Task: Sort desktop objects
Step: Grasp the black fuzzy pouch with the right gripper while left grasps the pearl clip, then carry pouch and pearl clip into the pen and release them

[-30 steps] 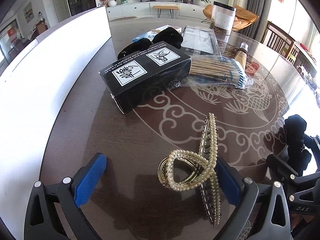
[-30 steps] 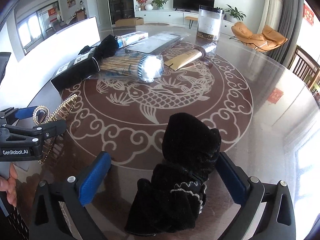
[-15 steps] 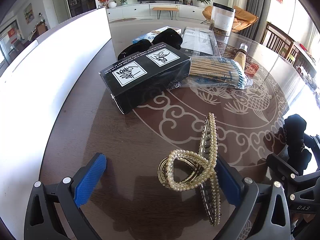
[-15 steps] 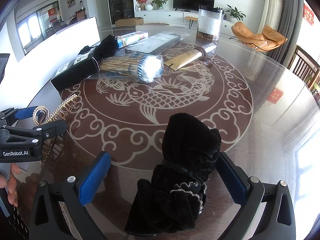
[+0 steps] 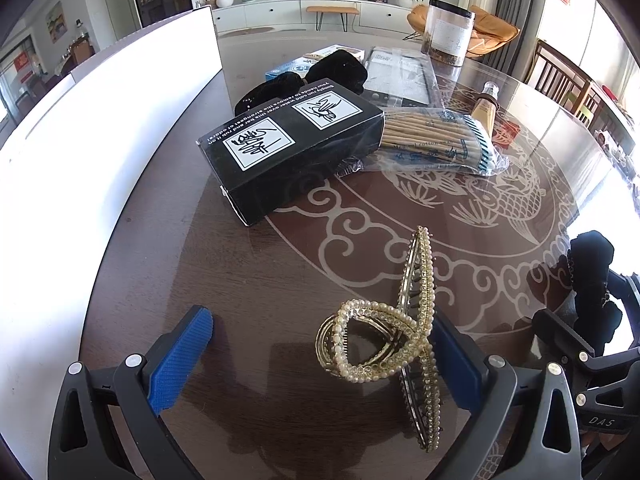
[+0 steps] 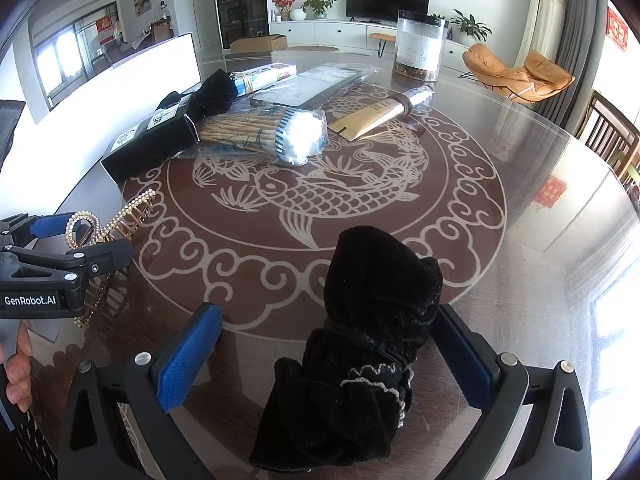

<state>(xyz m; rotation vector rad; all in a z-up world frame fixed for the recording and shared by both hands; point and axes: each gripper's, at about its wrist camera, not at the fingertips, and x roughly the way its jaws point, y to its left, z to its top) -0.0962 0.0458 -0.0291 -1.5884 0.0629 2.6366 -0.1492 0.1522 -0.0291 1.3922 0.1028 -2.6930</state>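
Currently your left hand-held gripper [image 5: 320, 354] is spread wide around the pearl hair clip [image 5: 394, 336] on the counter [image 5: 256, 288]; only its right pad touches it. Your right hand-held gripper [image 6: 326, 354] is likewise spread around the black velvet scrunchie [image 6: 360, 340]. The clear jar [image 6: 420, 46] far back holds something dark at its bottom. The plastic bag [image 6: 260, 134] holds cotton swabs.

Two velvet scrunchies [image 6: 372, 344] [image 6: 214, 94], one hair claw [image 5: 400, 332].
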